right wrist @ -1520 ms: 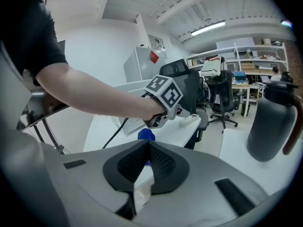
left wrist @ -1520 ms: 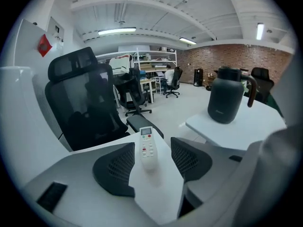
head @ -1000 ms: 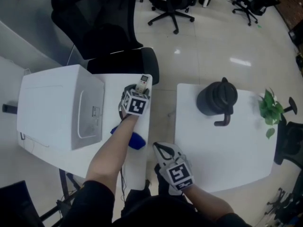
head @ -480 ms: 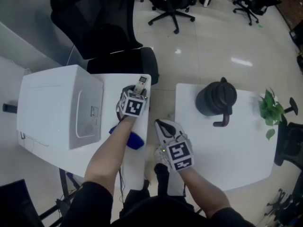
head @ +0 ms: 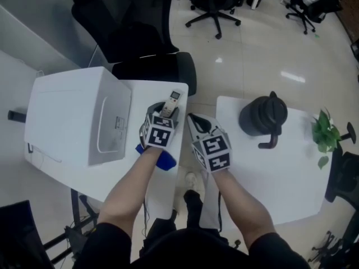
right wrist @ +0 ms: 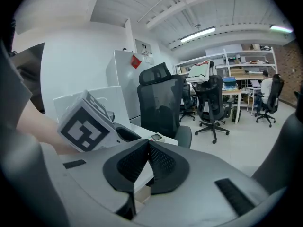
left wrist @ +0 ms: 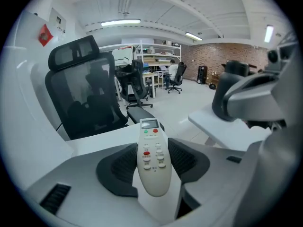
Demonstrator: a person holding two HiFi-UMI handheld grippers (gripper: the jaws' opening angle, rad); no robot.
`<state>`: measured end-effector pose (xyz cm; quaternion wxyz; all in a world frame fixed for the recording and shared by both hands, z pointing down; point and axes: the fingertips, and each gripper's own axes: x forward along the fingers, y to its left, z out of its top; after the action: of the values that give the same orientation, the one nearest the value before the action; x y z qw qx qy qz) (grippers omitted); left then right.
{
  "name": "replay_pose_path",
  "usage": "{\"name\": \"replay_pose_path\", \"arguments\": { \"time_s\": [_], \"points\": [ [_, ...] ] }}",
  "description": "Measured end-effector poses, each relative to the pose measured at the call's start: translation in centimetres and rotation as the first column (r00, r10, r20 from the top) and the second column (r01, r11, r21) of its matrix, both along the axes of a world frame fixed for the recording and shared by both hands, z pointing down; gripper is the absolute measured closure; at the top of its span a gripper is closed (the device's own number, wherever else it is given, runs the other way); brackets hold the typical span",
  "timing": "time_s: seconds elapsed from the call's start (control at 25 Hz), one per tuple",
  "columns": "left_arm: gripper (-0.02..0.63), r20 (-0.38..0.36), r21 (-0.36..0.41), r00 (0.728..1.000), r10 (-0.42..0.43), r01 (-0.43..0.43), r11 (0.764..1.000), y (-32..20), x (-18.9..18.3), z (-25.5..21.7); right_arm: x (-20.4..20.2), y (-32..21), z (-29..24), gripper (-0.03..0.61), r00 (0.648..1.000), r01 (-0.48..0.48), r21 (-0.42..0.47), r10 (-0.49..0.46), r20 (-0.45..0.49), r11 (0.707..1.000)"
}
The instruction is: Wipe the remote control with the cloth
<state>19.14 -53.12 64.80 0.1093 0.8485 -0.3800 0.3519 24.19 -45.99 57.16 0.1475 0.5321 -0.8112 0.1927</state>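
White box (head: 73,122) covering left half of left table (head: 147,93), narrow bare strip beside it, black jug (head: 262,115) on right table (head: 280,178)

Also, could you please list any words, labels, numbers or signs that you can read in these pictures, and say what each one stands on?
No text here can be read.
Button print on the remote control: too small to read.
Small label on the white box: blurred.
The red sign on the wall: blurred.
The marker cubes: black and white square patterns only, no words.
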Motion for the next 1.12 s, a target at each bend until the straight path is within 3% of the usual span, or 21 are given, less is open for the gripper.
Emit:
{"name": "replay_pose_path", "arguments": {
  "time_s": [0.16, 0.28, 0.36, 0.52, 0.76, 1.0, 1.12],
  "points": [
    [0.411, -0.061, 0.026, 0.998, -0.028, 0.03, 0.999, 4.1, -2.1, -3.3, 0.0, 1.4, 0.5, 0.571, 0.999, -0.032, -0.01, 0.032, 0.01, 0.999],
    [0.411, -0.087, 0.038, 0.995, -0.041, 0.045, 0.998, 8.3, -4.6, -4.9, -1.4, 2.9, 1.1, 0.544, 1.0, -0.004, -0.042, 0.004, 0.019, 0.999],
    [0.411, -0.098, 0.047, 0.994, -0.051, 0.056, 0.997, 11.3, -6.7, -5.9, -3.4, 4.1, 1.7, 0.527, 0.999, 0.049, -0.071, -0.048, 0.011, 0.996],
    [0.413, -0.093, 0.063, 0.993, -0.071, 0.077, 0.995, 16.6, -11.2, -7.1, -8.5, 6.6, 3.6, 0.406, 0.985, 0.17, -0.134, -0.174, -0.018, 0.976],
    [0.411, -0.059, 0.085, 0.993, -0.101, 0.105, 0.991, 21.7, -17.6, -7.6, -16.9, 9.5, 9.1, 0.287, 0.911, 0.331, -0.252, -0.378, -0.166, 0.909],
    [0.411, -0.043, 0.117, 0.992, -0.115, 0.12, 0.986, 24.6, -21.6, -8.5, -19.0, 9.0, 11.7, 0.289, 0.872, 0.303, -0.309, -0.393, -0.293, 0.902],
    [0.411, -0.052, 0.129, 0.99, -0.13, 0.135, 0.982, 25.7, -23.0, -9.2, -19.0, 9.0, 11.1, 0.41, 0.867, 0.275, -0.298, -0.37, -0.333, 0.914]
  ]
}}
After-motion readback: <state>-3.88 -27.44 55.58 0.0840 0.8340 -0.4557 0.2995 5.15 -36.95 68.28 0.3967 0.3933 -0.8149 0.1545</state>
